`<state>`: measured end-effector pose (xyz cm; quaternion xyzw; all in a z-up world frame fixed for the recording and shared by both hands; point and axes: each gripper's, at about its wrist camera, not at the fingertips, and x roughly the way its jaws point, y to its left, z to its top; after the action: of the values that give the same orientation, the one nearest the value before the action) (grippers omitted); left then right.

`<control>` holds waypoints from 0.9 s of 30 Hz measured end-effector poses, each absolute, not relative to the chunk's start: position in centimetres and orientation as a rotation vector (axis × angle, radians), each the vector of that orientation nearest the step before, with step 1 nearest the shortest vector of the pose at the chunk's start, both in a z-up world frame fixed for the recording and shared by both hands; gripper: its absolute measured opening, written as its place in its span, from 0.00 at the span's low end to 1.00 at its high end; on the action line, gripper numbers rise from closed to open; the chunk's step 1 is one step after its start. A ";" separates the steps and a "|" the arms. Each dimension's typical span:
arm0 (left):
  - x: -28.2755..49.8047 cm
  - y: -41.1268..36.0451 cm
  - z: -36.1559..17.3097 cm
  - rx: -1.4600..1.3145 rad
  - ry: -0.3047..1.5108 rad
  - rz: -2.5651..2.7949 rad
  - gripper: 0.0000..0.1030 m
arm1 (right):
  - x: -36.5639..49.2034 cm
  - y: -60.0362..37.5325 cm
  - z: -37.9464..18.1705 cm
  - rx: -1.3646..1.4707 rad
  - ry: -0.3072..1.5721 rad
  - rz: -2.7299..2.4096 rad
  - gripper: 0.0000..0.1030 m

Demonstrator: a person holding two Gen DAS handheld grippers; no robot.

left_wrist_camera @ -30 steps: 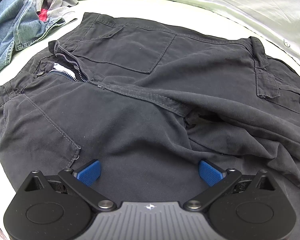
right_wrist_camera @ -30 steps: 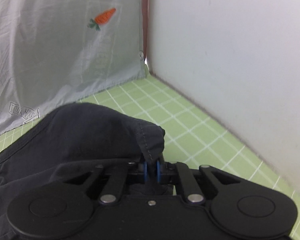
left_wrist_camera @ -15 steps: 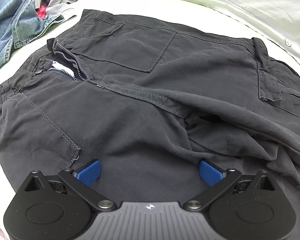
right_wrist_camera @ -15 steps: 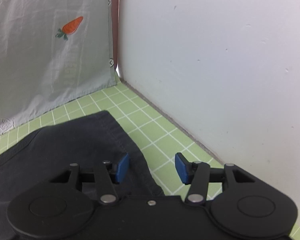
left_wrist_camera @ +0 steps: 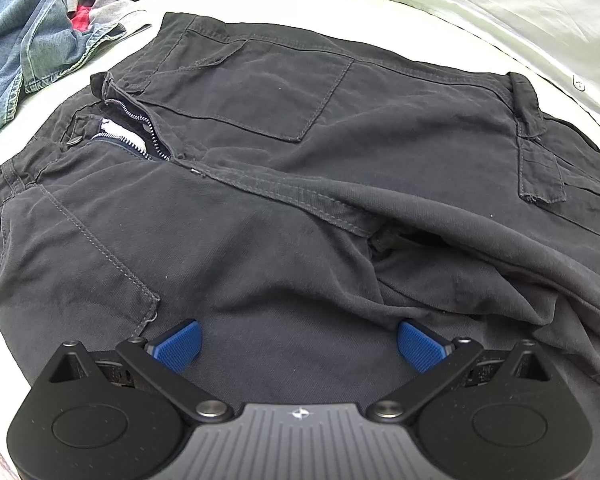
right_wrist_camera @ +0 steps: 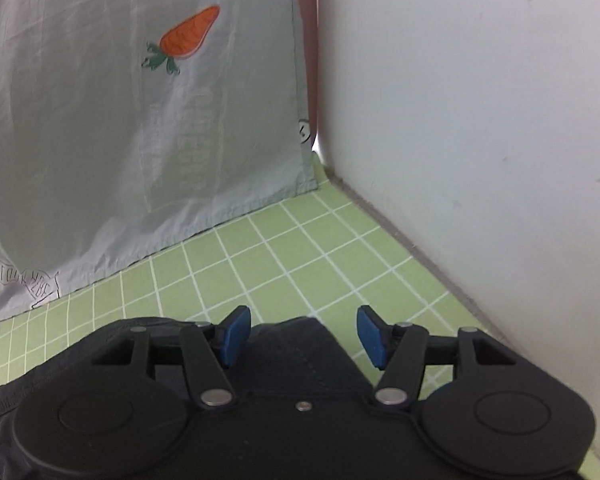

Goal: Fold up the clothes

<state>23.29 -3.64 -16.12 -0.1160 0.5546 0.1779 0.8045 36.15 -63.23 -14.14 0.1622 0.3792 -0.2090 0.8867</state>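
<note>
Dark grey cargo trousers (left_wrist_camera: 300,168) lie spread on the bed, fly unzipped at the left, a patch pocket at the top, rumpled folds at the right. My left gripper (left_wrist_camera: 298,344) is open, its blue pads just above the cloth near the front edge. In the right wrist view my right gripper (right_wrist_camera: 304,338) is open and empty, over the hem end of the trousers (right_wrist_camera: 296,344), which lies flat on the green checked sheet (right_wrist_camera: 284,264).
A pile of denim and grey clothes (left_wrist_camera: 40,28) sits at the far left. A pale green cloth with a carrot print (right_wrist_camera: 140,120) hangs at the back. A white wall (right_wrist_camera: 480,140) closes the right side.
My right gripper opened and let go of the trouser hem, which dropped flat onto the sheet. The gripper then drew back a little. The left gripper stayed open and edged slightly closer over the trousers.
</note>
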 end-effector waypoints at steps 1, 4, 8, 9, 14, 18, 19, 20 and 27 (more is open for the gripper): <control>23.3 -3.7 -16.1 -0.248 1.187 0.381 1.00 | 36.6 -63.2 -14.7 0.353 0.814 -0.424 0.59; 23.3 -3.7 -16.1 -0.248 1.187 0.381 1.00 | 37.3 -63.6 -15.6 0.409 0.844 -0.422 0.58; 23.3 -3.5 -16.1 -0.248 1.189 0.377 1.00 | 37.2 -64.7 -15.5 0.559 0.833 -0.383 0.21; 23.3 -3.5 -16.0 -0.247 1.190 0.377 1.00 | 37.3 -65.0 -15.3 0.589 0.820 -0.375 0.17; 23.3 -3.5 -16.0 -0.246 1.187 0.377 1.00 | 35.5 -64.3 -9.3 0.534 0.461 -0.253 0.04; 23.2 -3.6 -16.0 -0.245 1.177 0.380 1.00 | 37.0 -62.6 -8.1 0.305 0.477 -0.309 0.23; 23.2 -3.6 -16.0 -0.245 1.177 0.379 1.00 | 37.9 -62.2 -8.7 0.235 0.543 -0.360 0.44; 23.2 -3.6 -16.0 -0.244 1.177 0.379 1.00 | 38.5 -62.0 -9.4 0.180 0.608 -0.407 0.47; 23.1 -3.6 -15.9 -0.245 1.166 0.383 1.00 | 33.3 -60.2 -11.2 0.161 0.663 -0.561 0.69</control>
<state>23.12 -3.65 -15.95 -0.1145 0.5456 0.1793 0.8106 33.34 -60.23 -11.17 0.0780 0.3208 -0.2716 0.9040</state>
